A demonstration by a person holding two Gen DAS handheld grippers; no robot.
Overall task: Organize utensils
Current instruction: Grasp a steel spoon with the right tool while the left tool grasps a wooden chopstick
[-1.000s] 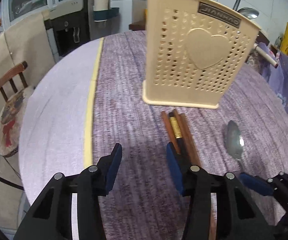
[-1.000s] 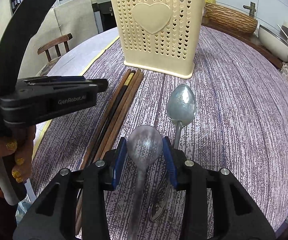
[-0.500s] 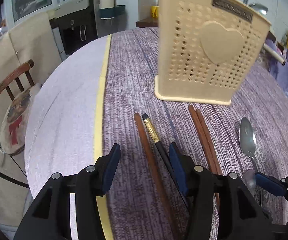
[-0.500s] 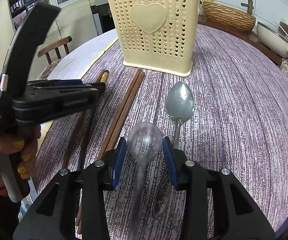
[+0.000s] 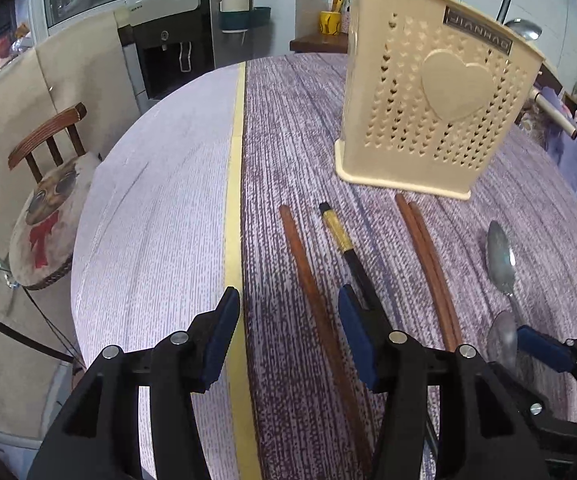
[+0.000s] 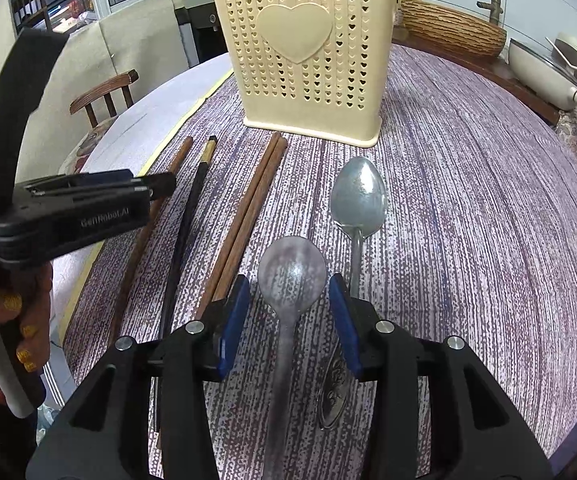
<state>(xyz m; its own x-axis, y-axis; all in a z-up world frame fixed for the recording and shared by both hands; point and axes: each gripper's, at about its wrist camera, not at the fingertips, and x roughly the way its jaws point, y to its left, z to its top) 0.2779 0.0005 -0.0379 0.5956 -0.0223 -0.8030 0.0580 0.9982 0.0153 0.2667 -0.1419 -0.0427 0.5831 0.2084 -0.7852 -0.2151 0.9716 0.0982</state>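
— Utensils: where do they lie?
— Chopsticks (image 6: 244, 216) and two spoons (image 6: 292, 272) lie on the tablecloth (image 6: 468, 208), near the cream holder (image 6: 308, 52); its contents are mostly hidden.
— Grippers?
— Left gripper (image 5: 284, 336) spread, straddling one brown chopstick (image 5: 308, 280). Right gripper (image 6: 288, 320) opening, dull spoon between, untouched.

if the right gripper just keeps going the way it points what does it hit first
Most likely the dull grey spoon, whose bowl lies between the right gripper's opening jaws, untouched. Beyond it come the tablecloth and, further on, the cream holder.
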